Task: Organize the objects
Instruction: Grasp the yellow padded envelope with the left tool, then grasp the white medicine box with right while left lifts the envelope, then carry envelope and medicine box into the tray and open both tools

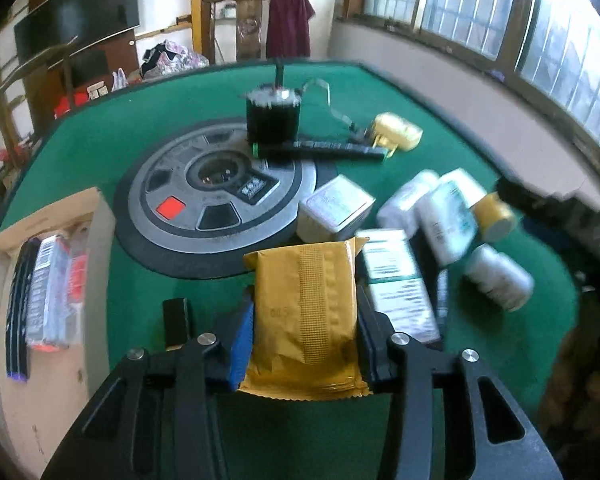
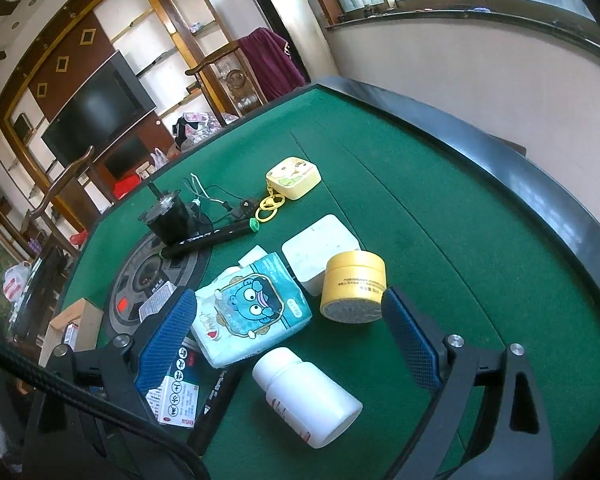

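My left gripper [image 1: 305, 296] is shut on a golden-yellow foil packet [image 1: 306, 312], held upright between its fingers above the green felt table [image 1: 100, 152]. A cardboard box [image 1: 0, 292] with a few flat packs in it stands to the left. My right gripper [image 2: 290, 300] is open and wide, hovering over a blue cartoon tissue pack [image 2: 252, 308], a white pill bottle [image 2: 308, 396] lying on its side and a yellow jar [image 2: 354, 284]. Nothing is between its pads.
A grey round centre panel [image 1: 216, 200] sits mid-table, with a black motor [image 1: 272, 116] and a black pen [image 1: 324, 150] at its far rim. A yellow keychain pouch [image 2: 294, 176], a white square box [image 2: 320, 248], medicine boxes [image 1: 400, 280] and white bottles [image 1: 448, 216] lie around. Raised table rim [image 2: 540, 184] at right.
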A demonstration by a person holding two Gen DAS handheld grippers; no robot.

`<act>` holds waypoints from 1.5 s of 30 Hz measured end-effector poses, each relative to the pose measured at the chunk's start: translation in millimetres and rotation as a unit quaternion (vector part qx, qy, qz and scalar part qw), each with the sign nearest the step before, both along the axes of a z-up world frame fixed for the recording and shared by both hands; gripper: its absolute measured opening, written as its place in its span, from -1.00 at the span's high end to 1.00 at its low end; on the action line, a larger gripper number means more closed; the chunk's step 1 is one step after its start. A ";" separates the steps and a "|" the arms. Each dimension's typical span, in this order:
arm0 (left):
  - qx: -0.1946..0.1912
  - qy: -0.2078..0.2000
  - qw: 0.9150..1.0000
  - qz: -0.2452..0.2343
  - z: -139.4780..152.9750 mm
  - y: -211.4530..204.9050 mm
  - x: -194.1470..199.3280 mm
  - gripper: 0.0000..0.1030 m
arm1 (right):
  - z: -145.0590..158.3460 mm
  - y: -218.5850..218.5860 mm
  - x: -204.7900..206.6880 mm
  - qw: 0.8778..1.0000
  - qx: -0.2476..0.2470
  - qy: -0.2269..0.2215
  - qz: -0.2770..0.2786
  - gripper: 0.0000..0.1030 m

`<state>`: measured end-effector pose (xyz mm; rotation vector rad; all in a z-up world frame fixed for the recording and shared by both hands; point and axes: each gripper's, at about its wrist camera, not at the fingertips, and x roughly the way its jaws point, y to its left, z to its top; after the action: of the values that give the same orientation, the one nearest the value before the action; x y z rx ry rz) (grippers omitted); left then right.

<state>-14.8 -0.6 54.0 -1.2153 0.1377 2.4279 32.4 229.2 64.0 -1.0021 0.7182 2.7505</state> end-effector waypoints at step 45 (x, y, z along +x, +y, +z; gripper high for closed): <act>0.117 0.032 0.970 0.212 27.6 -251.6 66.6 0.26 | 19.4 -147.8 -20.6 0.974 0.045 -0.096 0.201 0.38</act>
<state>51.8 -252.2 81.6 -1.1502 -0.4232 2.7441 11.8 81.5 83.4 -1.5137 0.3905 2.9160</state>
